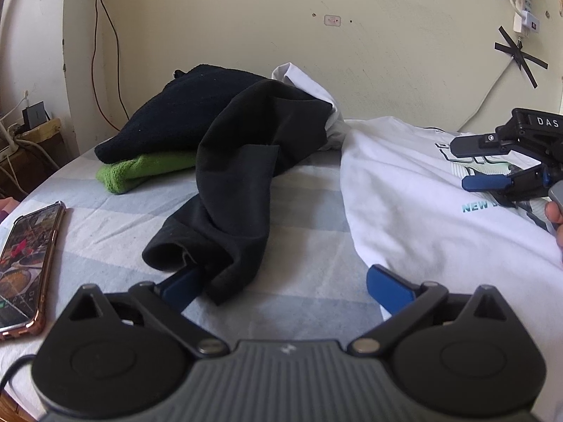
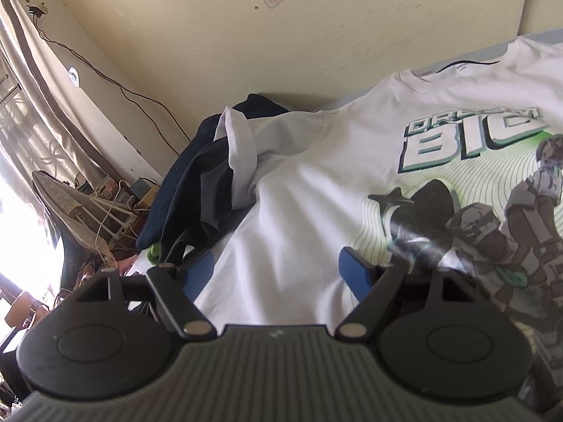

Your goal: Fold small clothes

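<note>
Soft daylight fills both views, bright enough that colours read cleanly. In the right wrist view the window, left of the white T-shirt, is blown out to pure white with detail lost around it. A pale blurred streak of glare crosses the shirt's print, right of the shirt's centre. Shadows are gentle, gathering under the black garment in the left wrist view. Fisheye bending curves the wall above it, and the frame corners darken.
</note>
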Motion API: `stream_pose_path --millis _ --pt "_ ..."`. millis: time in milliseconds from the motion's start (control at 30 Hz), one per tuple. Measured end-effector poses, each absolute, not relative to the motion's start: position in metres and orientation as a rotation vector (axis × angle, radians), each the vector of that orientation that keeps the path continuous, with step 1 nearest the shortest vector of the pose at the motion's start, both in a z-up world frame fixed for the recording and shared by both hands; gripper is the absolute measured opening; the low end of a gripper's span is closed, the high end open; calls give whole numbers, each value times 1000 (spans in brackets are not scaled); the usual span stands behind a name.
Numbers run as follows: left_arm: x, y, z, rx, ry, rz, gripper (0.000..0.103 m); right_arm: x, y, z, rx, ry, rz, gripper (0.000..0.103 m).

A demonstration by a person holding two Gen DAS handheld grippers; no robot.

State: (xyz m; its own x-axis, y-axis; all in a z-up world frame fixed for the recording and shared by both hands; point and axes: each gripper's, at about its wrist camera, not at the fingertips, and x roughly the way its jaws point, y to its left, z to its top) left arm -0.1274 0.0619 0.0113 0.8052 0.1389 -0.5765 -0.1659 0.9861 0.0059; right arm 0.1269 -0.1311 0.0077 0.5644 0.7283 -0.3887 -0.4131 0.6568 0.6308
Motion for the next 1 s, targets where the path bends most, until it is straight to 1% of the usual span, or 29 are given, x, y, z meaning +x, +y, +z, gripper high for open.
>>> stream_pose_path --millis 400,767,867,1000 --pt "-131 67 11 -69 589 144 102 127 -129 8 499 683 698 81" --pt "-152 75 12 -116 544 106 103 128 -122 10 449 684 691 83" --pt "-169 87 19 -190 515 79 103 123 -114 21 416 694 695 82" --pt "-191 107 29 -263 475 93 102 115 -82 53 371 714 907 82"
